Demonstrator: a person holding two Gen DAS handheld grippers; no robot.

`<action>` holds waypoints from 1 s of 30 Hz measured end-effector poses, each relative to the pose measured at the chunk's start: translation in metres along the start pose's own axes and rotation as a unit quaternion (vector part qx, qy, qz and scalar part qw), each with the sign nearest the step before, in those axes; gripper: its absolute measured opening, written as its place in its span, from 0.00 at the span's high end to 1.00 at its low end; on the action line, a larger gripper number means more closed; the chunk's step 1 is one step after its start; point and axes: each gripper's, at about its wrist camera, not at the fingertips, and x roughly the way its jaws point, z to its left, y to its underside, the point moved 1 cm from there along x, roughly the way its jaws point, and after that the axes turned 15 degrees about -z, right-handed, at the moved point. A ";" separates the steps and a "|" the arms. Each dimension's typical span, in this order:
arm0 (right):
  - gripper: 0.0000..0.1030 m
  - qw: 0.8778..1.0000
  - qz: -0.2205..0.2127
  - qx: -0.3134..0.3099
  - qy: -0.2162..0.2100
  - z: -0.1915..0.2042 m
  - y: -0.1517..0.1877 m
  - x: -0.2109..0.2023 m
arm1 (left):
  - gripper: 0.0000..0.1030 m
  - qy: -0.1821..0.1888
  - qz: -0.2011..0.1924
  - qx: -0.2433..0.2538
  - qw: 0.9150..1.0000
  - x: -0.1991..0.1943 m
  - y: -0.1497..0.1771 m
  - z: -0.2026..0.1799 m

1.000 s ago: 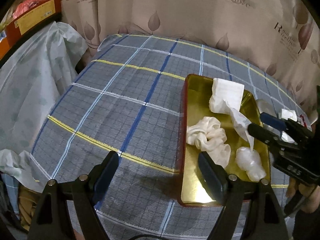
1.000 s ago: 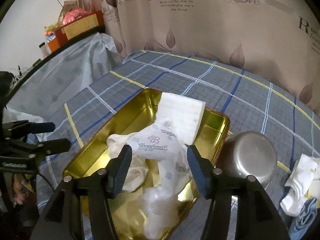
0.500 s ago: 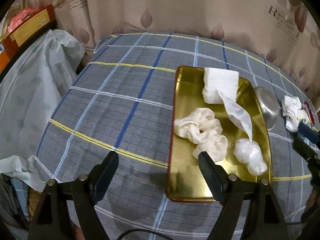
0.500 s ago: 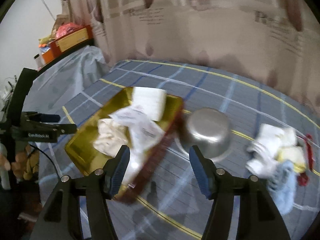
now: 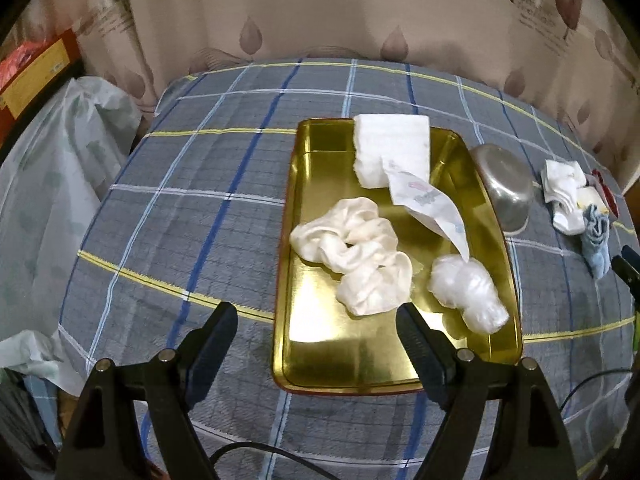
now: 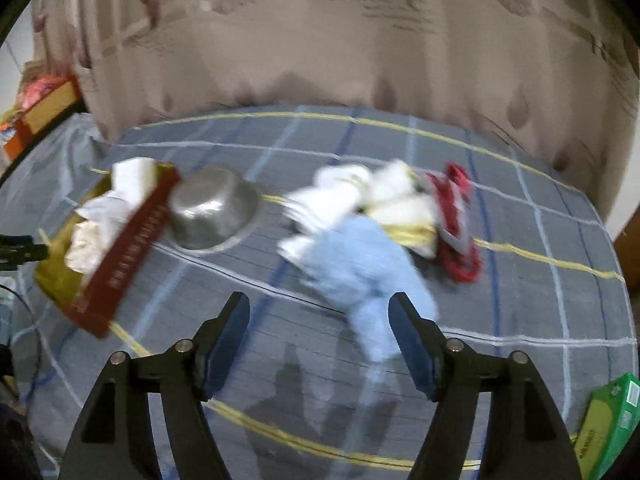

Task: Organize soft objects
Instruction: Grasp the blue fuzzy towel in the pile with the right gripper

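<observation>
A gold tray [image 5: 320,344] with a red outer wall [image 6: 120,256] sits on the plaid cloth. It holds a cream scrunchie [image 5: 356,252], a white folded pad [image 5: 392,148], a printed tissue pack [image 5: 428,204] and a crumpled clear bag [image 5: 468,292]. My left gripper [image 5: 316,340] is open and empty over the tray's near end. My right gripper [image 6: 320,328] is open and empty just in front of a light blue cloth [image 6: 364,268]. Behind that lie white cloths [image 6: 344,196], a yellow piece [image 6: 412,236] and a red cloth [image 6: 456,224]. The right wrist view is blurred.
An overturned steel bowl [image 5: 504,184] stands right of the tray, also in the right wrist view [image 6: 212,212]. A green box [image 6: 608,416] lies at the near right. A curtain [image 5: 320,8] hangs behind the table. A plastic-covered heap [image 5: 48,184] is at the left.
My right gripper has let go of the tissue pack in the tray and swung right to the cloth pile. My left gripper has shifted right, closer to the tray.
</observation>
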 end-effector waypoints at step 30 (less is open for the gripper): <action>0.70 0.999 0.024 0.039 0.020 -0.053 0.023 0.048 | 0.19 0.087 0.006 0.114 0.990 0.030 -0.019 -0.165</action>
